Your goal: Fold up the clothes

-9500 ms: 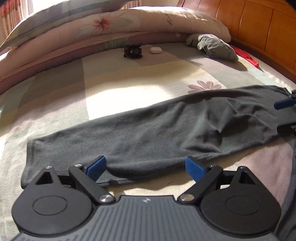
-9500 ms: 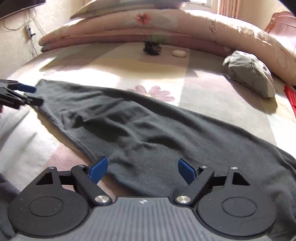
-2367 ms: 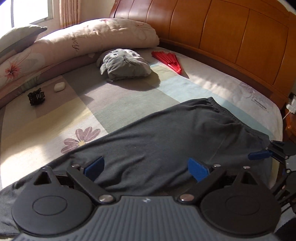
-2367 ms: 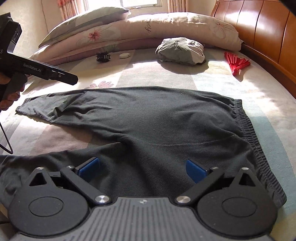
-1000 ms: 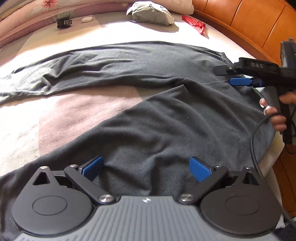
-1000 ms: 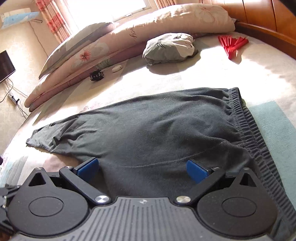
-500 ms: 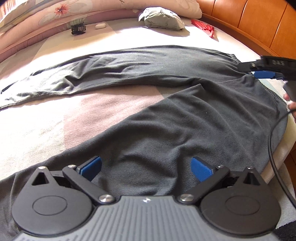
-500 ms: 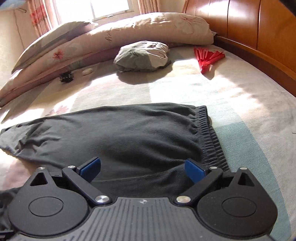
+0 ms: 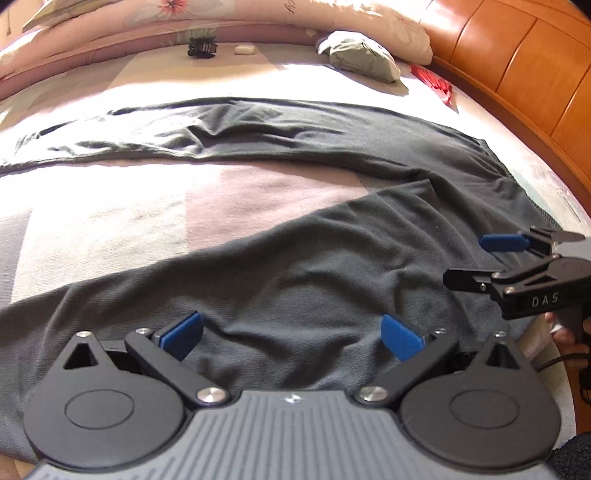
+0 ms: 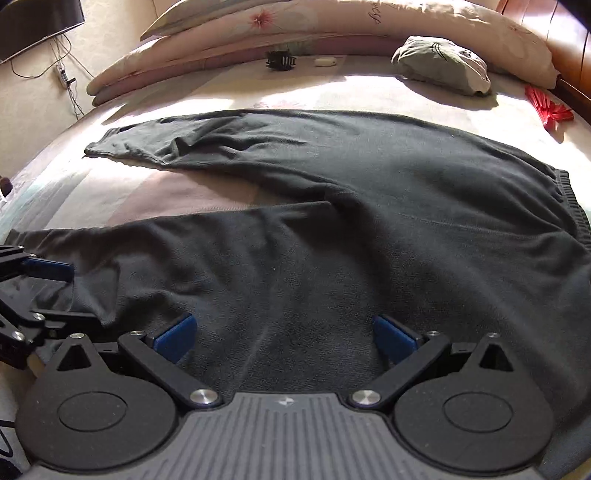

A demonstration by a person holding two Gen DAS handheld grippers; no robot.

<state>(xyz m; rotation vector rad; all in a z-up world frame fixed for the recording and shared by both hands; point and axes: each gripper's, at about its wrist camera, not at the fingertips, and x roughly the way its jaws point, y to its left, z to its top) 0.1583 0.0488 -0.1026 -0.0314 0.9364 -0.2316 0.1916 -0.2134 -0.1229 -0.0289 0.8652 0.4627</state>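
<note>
A pair of dark charcoal knit trousers (image 10: 369, 221) lies spread flat on the pastel patchwork bed cover (image 9: 110, 221), its two legs splayed apart in a V with a wedge of bare cover between them and its ribbed elastic waistband (image 10: 570, 210) toward the polished wooden headboard (image 9: 535, 74). The left gripper (image 9: 291, 334) hangs low over the nearer trouser leg with its blue-padded fingers (image 9: 183, 330) spread wide and released, nothing between them; a small pale logo mark sits on the ribbed grey body behind them, too small to read. The right gripper (image 10: 284, 334) is likewise over the trousers, nearer the waistband than the left one, its blue fingers (image 10: 393, 334) parted wide and empty. In the left wrist view the right gripper (image 9: 491, 260) appears from the side over the waistband end of the trousers, held by a hand (image 9: 569, 332) whose fingertips show at the grip, and the white letters "DAS" are readable on its black body. Beyond the trousers, on the far side from the grippers, lie a grey stuffed cushion with drawn markings (image 10: 443, 64), a folded red fan (image 10: 546, 107) close to the headboard, a black hair claw clip (image 10: 280, 59) and a small white oval case (image 10: 325, 61) just beside it, all before long floral pillows (image 10: 332, 22); one pillow bears cursive script that cannot be made out.
</note>
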